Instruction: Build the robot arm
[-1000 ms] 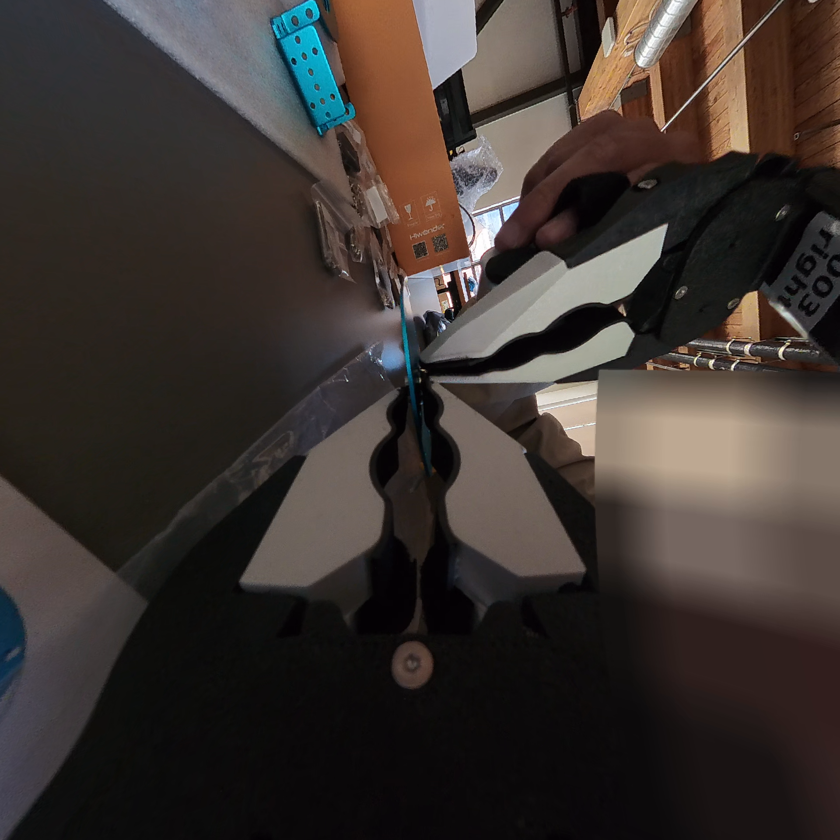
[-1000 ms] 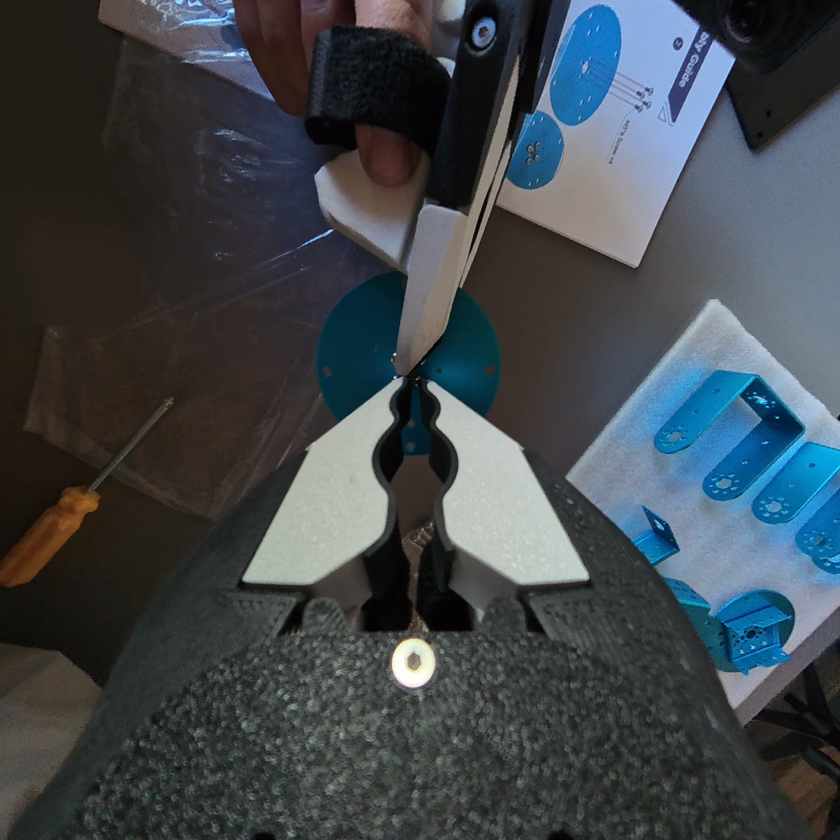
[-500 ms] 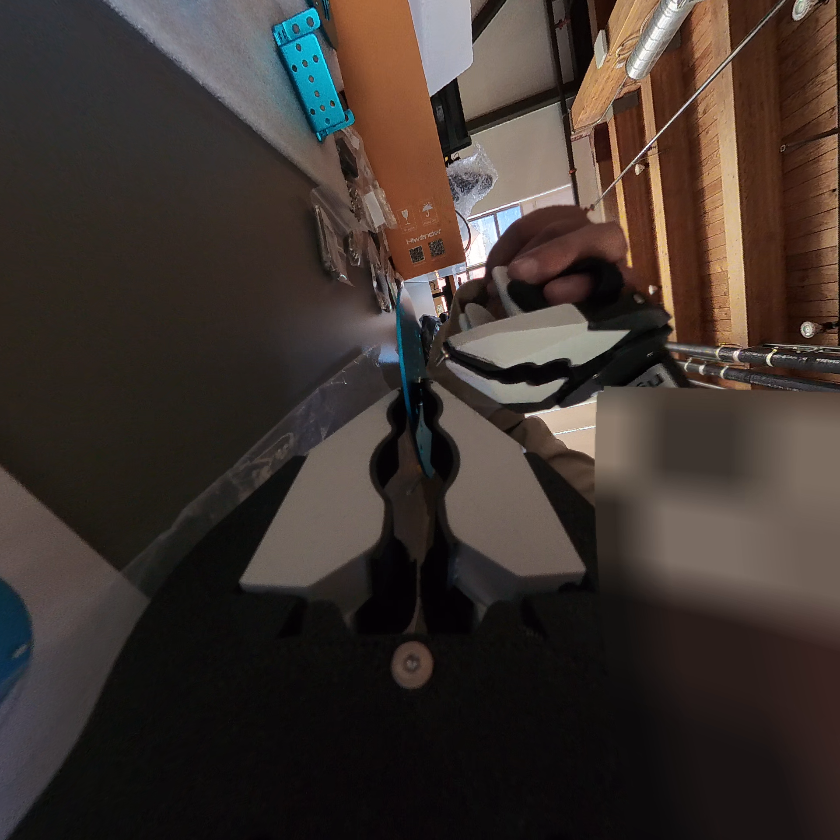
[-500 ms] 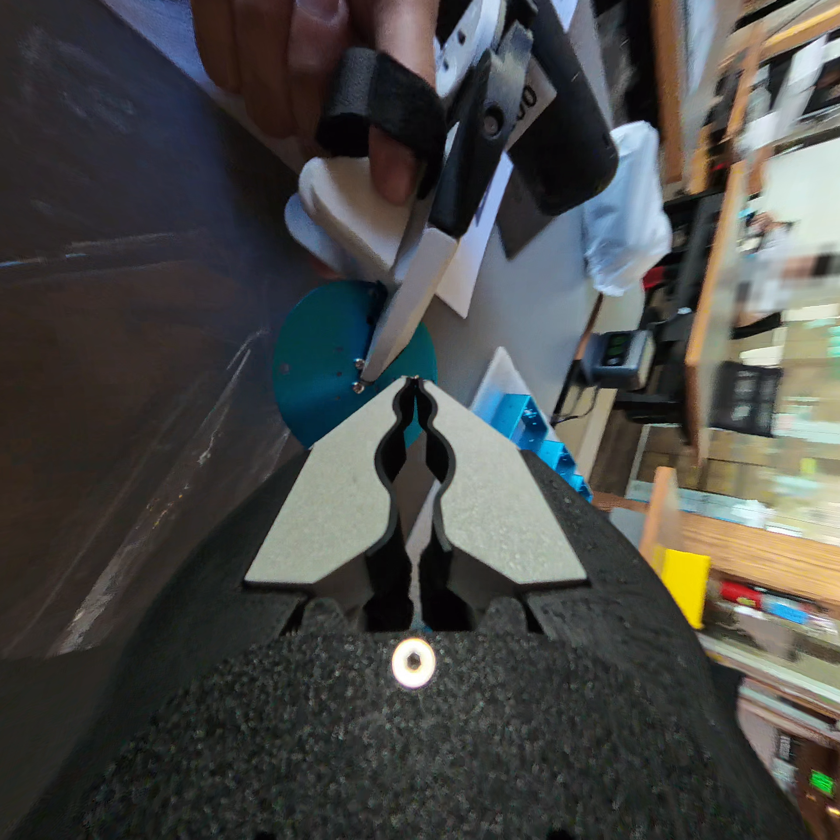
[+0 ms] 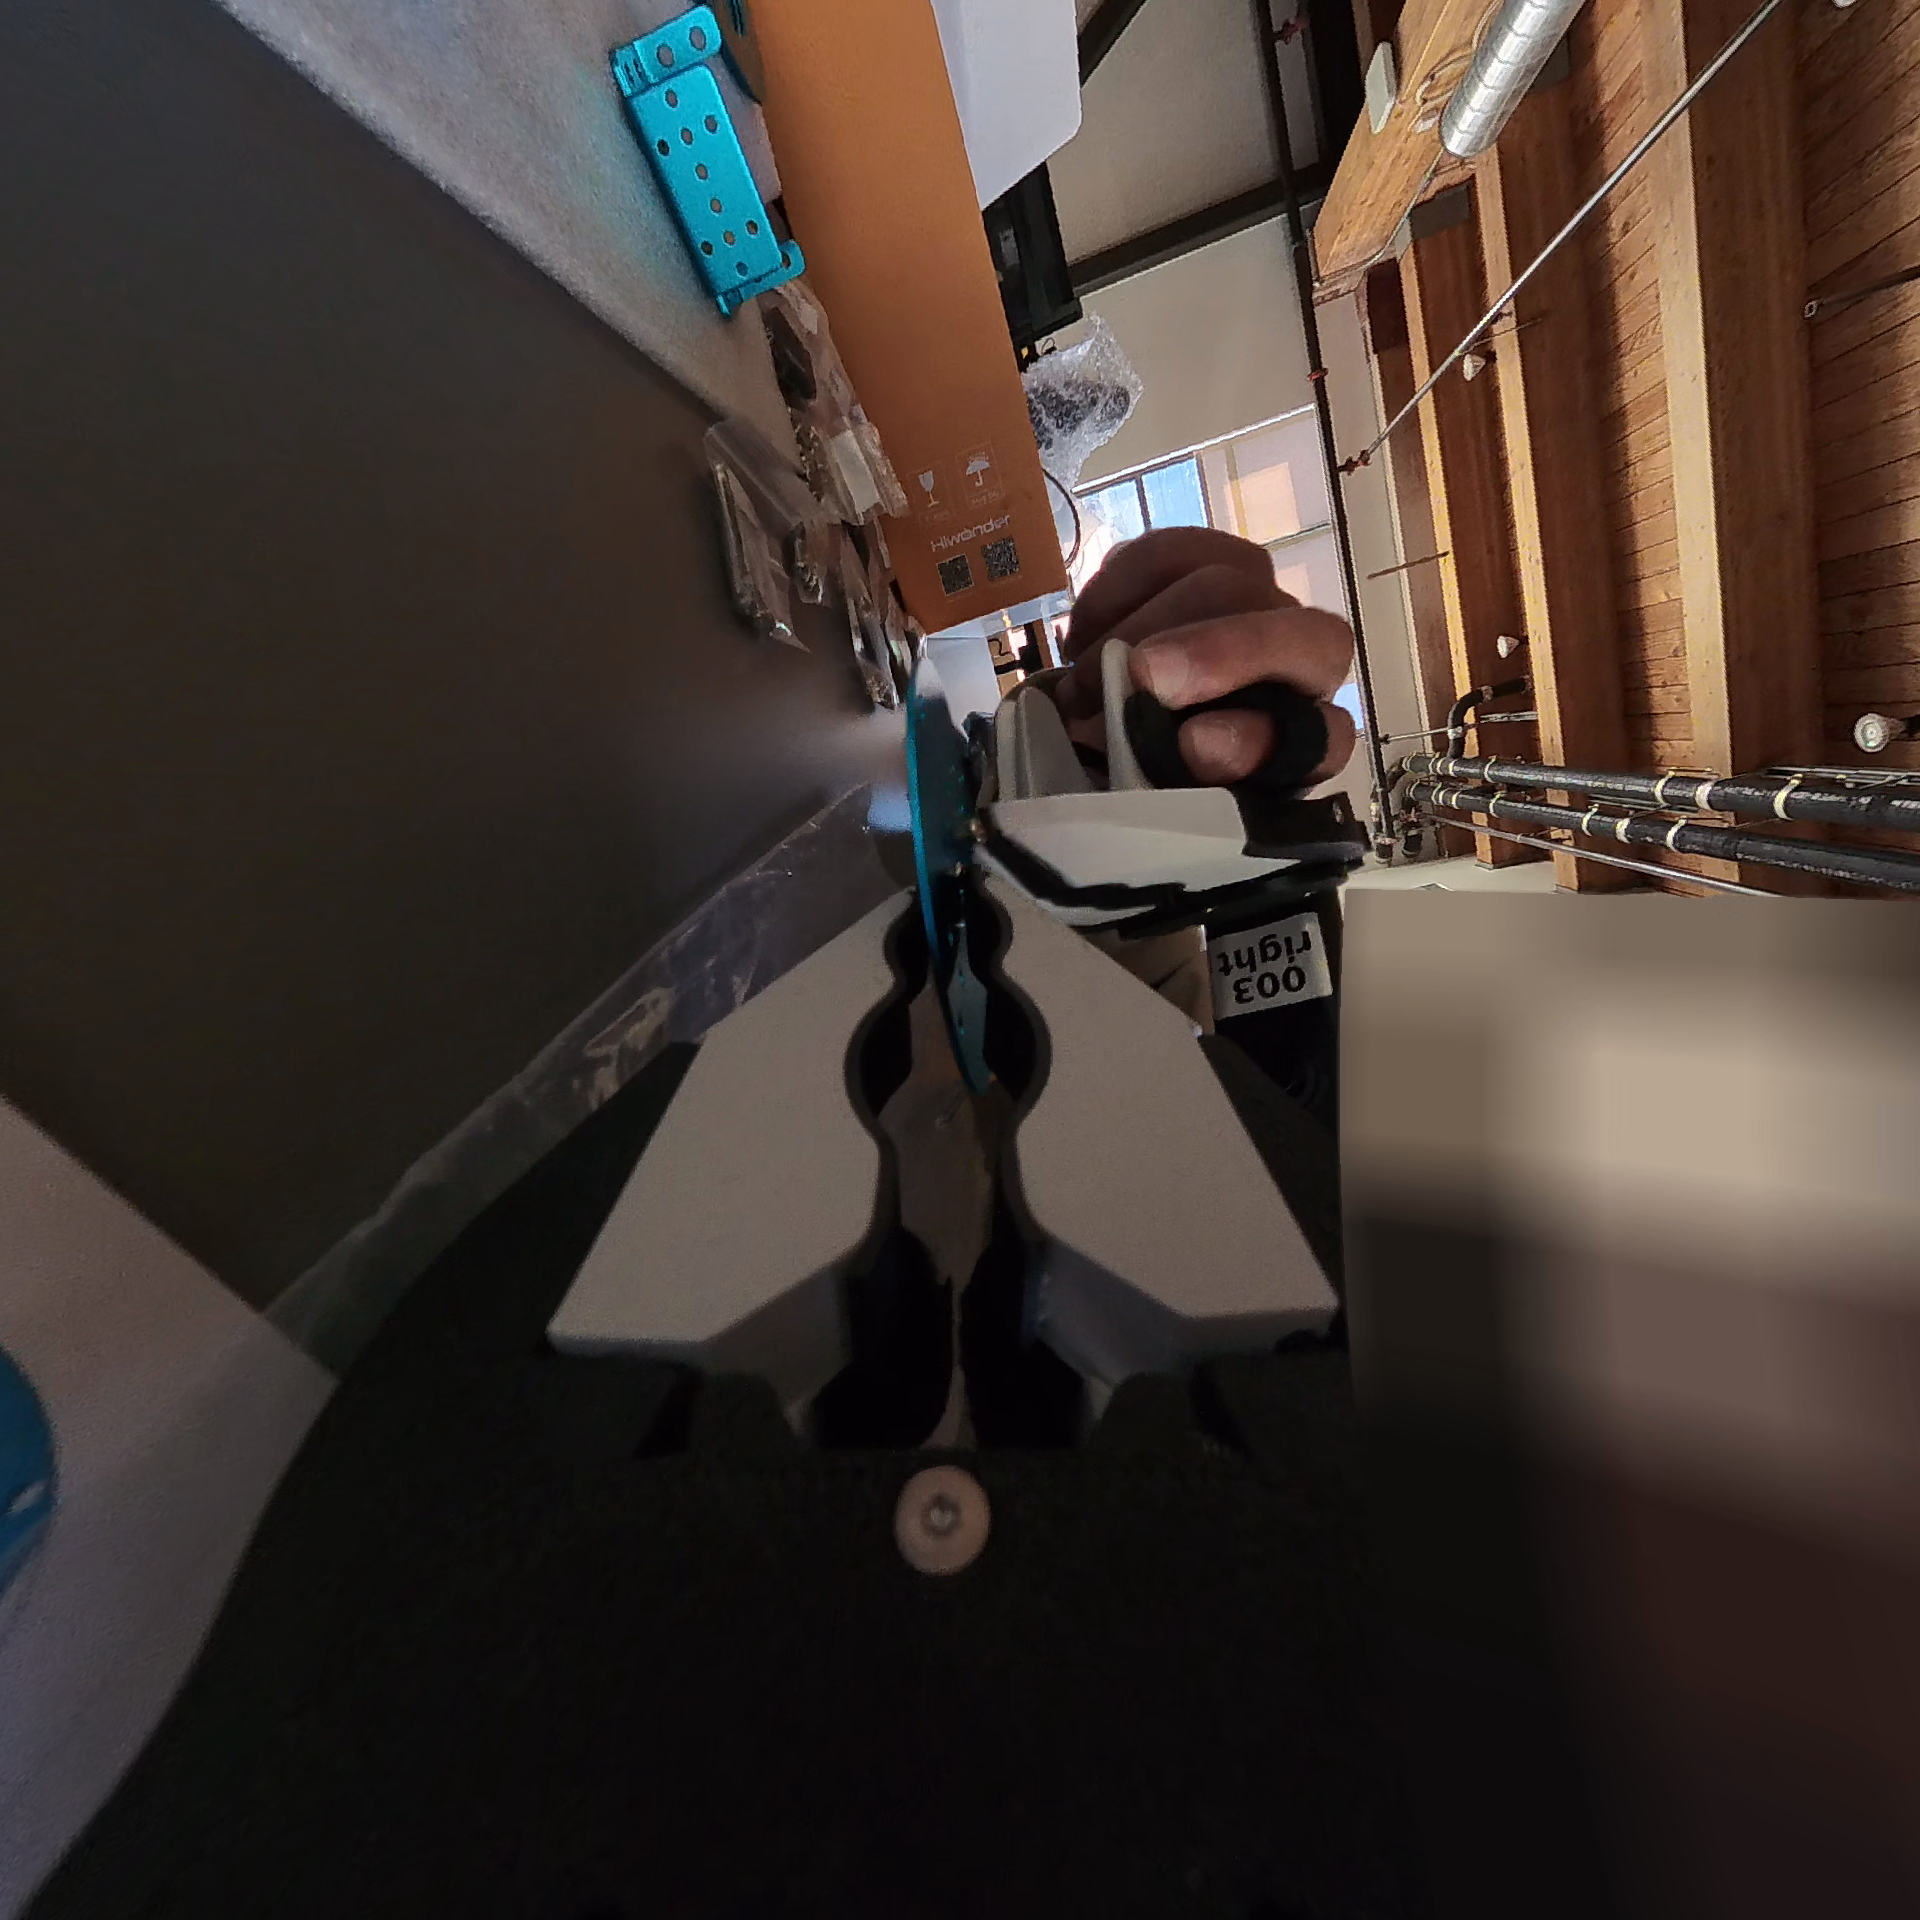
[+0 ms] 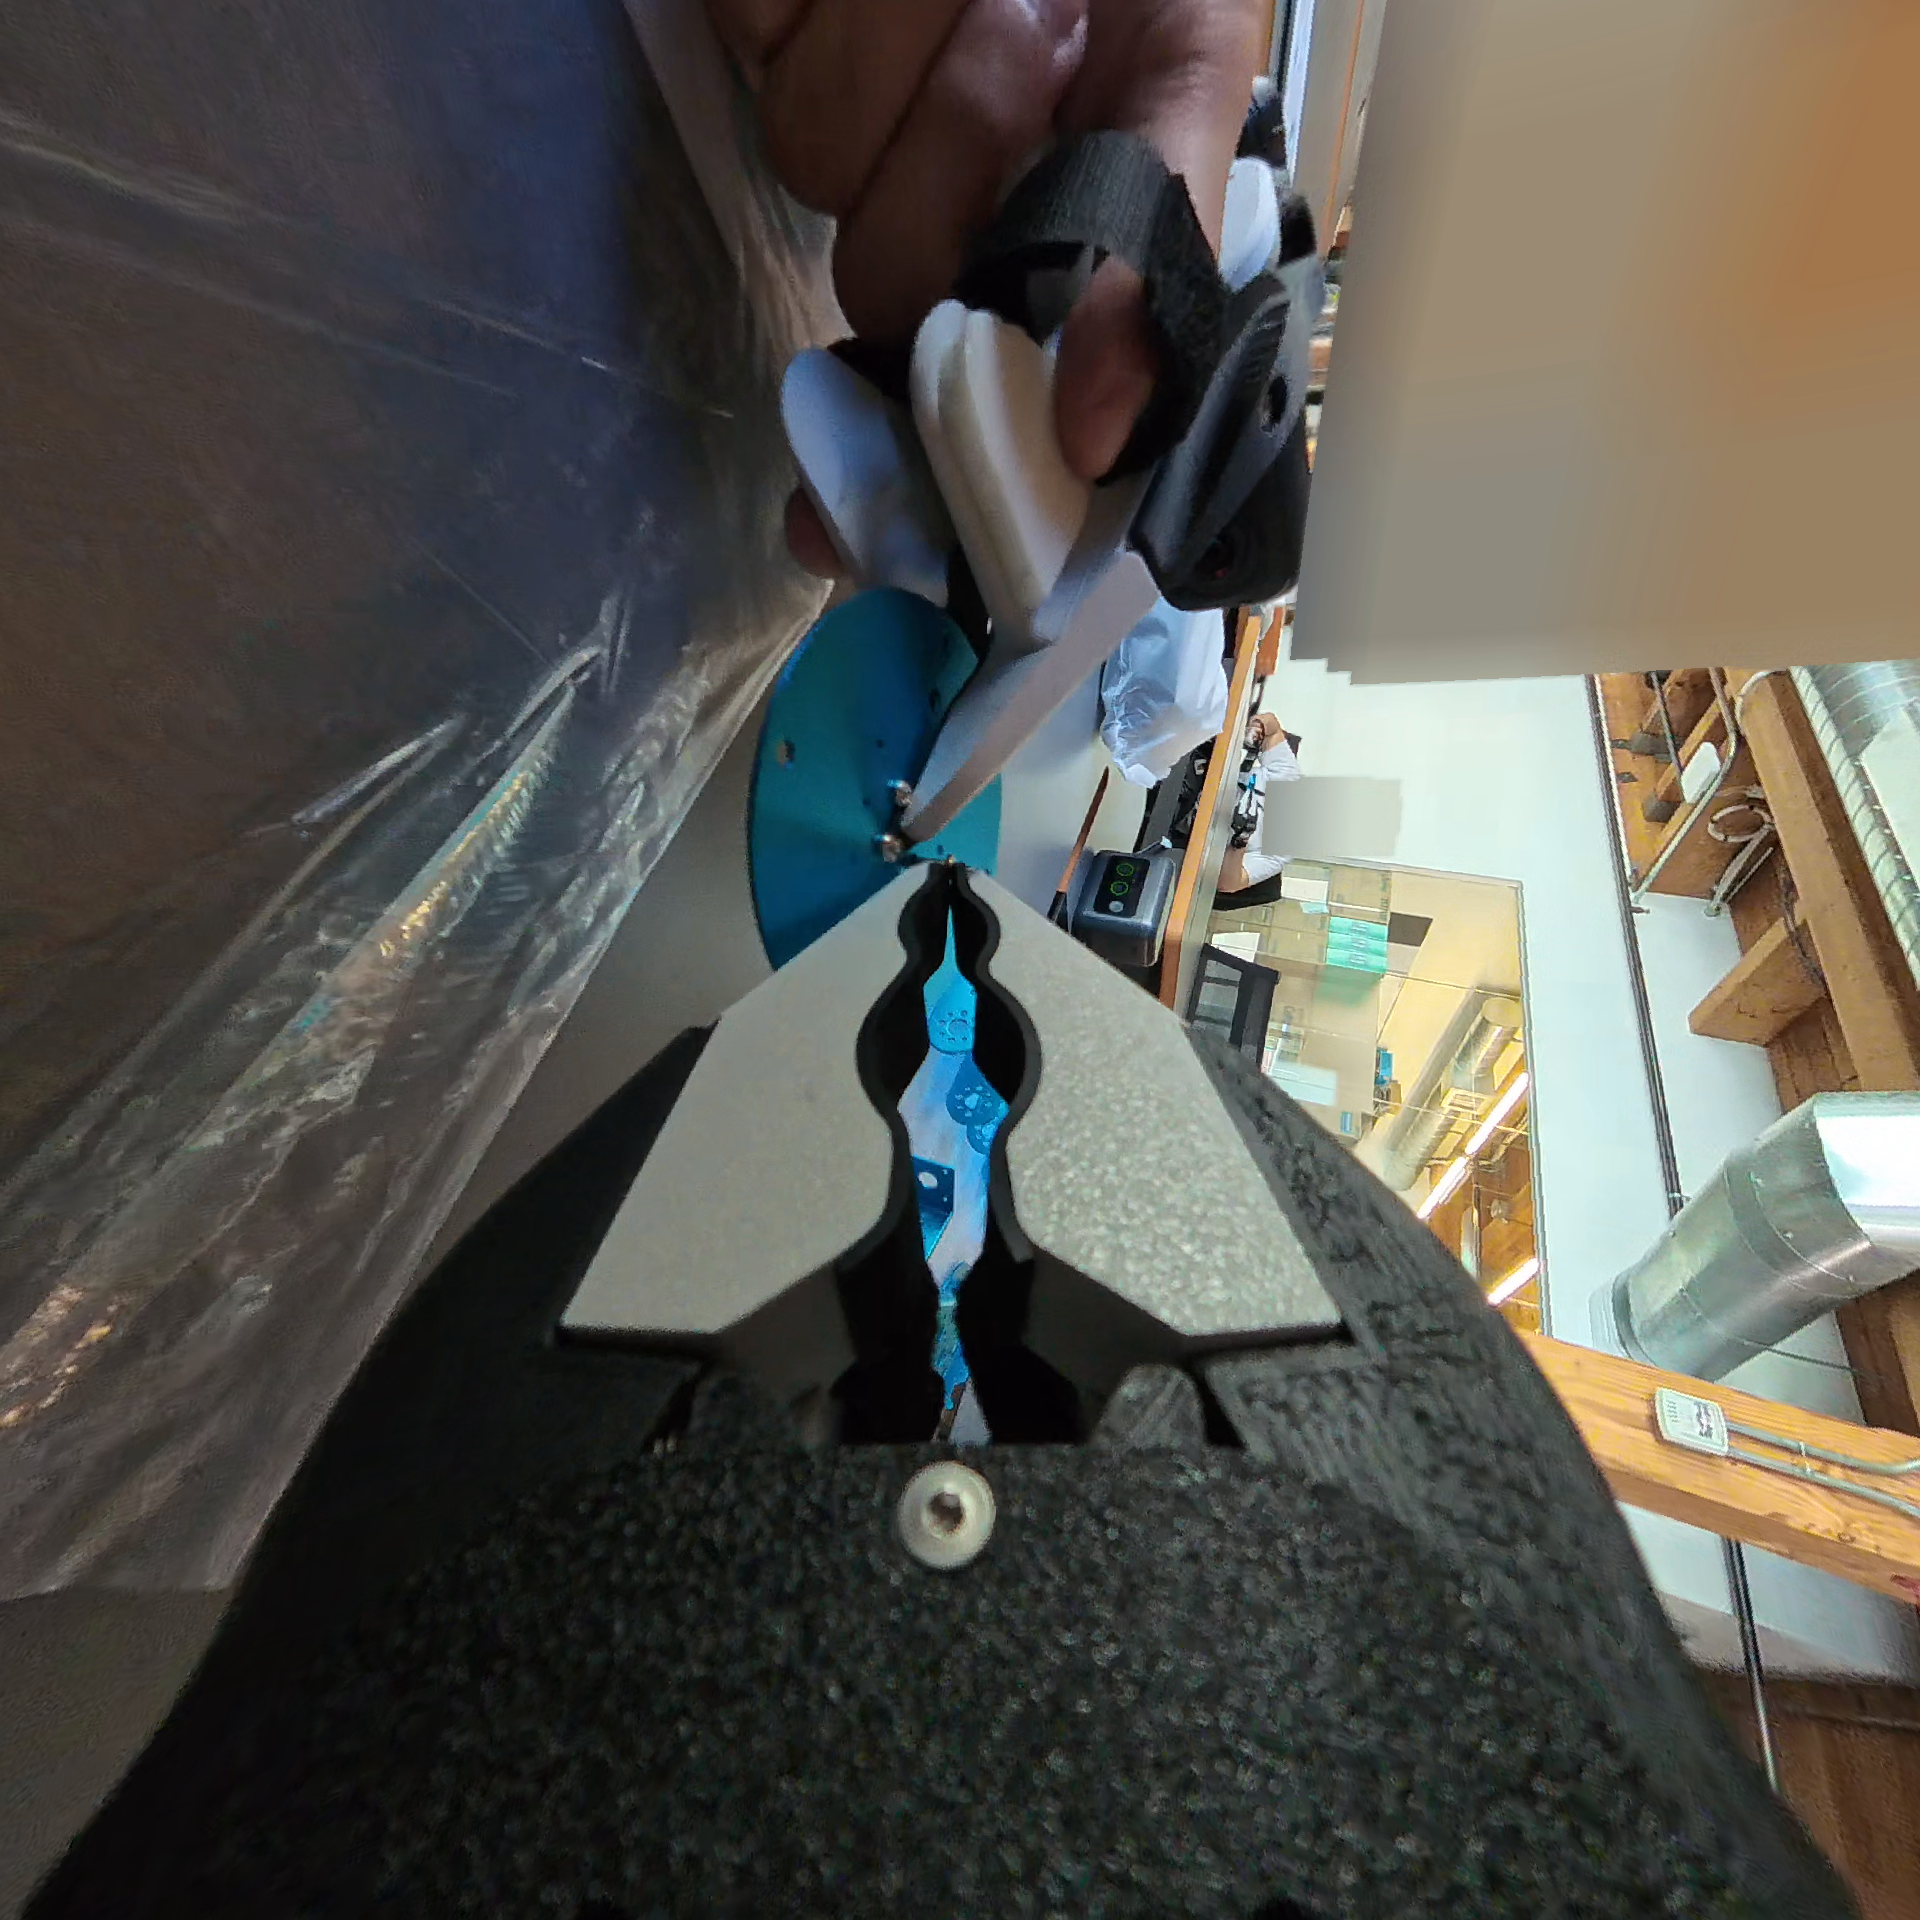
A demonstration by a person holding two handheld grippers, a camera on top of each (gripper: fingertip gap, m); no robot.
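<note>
Two grippers: both are up off the table and meet at one blue disc.
Left gripper (image 5: 948,894): its two grey fingers are squeezed together on the edge of the blue disc (image 5: 940,831). The disc stands on edge between them, tilted a little.
Left gripper from the other side (image 6: 914,821): its tip pinches the disc's flat face (image 6: 831,769), right by two small screws (image 6: 896,821) that stick out of the disc.
Right gripper (image 6: 952,871): its fingers are pressed tight at the tip. A tiny bit of metal may sit in the tip, too small to be sure. The tip is just beside the disc's near edge.
Right gripper seen from the left (image 5: 992,831): it comes in from the right and its tip is at the disc's face, by the screws.
Hands: one hand (image 5: 1195,665) holds the right gripper with a black strap over a finger. The other hand (image 6: 935,135) holds the left gripper the same way.
Table (image 5: 312,520): dark grey, far left in both views, tipped up steep.
Clear plastic bag (image 6: 364,883): flat on the table, near the disc.
Blue plate with holes (image 5: 707,197): lies far off on the table, next to a tall orange box (image 5: 894,312).
Small bags of parts (image 5: 790,520): lie by the foot of the box.
More blue parts (image 6: 961,1101): seen through the gap in the right gripper's fingers.
</note>
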